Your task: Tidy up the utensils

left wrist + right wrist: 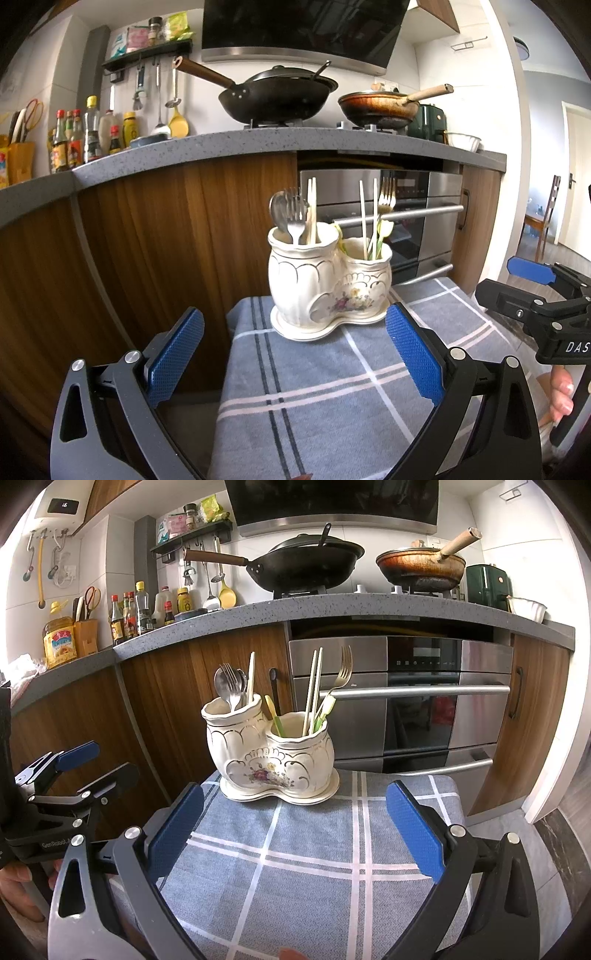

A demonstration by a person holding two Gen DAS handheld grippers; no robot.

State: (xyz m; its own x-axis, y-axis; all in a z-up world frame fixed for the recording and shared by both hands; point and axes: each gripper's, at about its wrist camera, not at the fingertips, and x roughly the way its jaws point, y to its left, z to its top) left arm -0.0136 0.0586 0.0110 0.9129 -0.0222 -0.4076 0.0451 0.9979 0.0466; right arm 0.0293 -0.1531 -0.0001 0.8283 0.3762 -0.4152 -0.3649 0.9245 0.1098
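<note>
Left gripper [295,347]: blue padded fingers spread wide, nothing between them. It hovers over the near part of the checked cloth [332,398], which covers a small raised surface.

Directly ahead of the left gripper, on the far part of the cloth, stands the ceramic utensil holder [325,280], upright on its own matching base tray. It has two joined cups. The cup ahead and slightly left of centre is the taller one; it holds a spoon [277,212], a silver fork [295,218] and pale chopsticks [312,206], all upright. The shorter cup, ahead and slightly right of centre, holds more chopsticks [364,218], a gold fork [386,195] and items with green-yellow handles, too small to identify. No utensil lies on the cloth.

Right gripper [295,827]: blue padded fingers likewise spread wide, gripping nothing. It also hovers over the near part of the cloth, with the holder ahead and slightly left of its centre line. In the left wrist view this gripper appears at the far right edge, held by a hand [561,395] whose fingertips are visible; it is well apart from the holder.

Beyond the holder, ahead of both grippers, is a wooden cabinet front and a stainless built-in oven [402,701] to the right. Above, on the grey countertop [332,605], a black wok [306,563] sits ahead and a brown pan [421,565] sits to the right of it. Sauce bottles [140,609] stand on the countertop to the far left.
</note>
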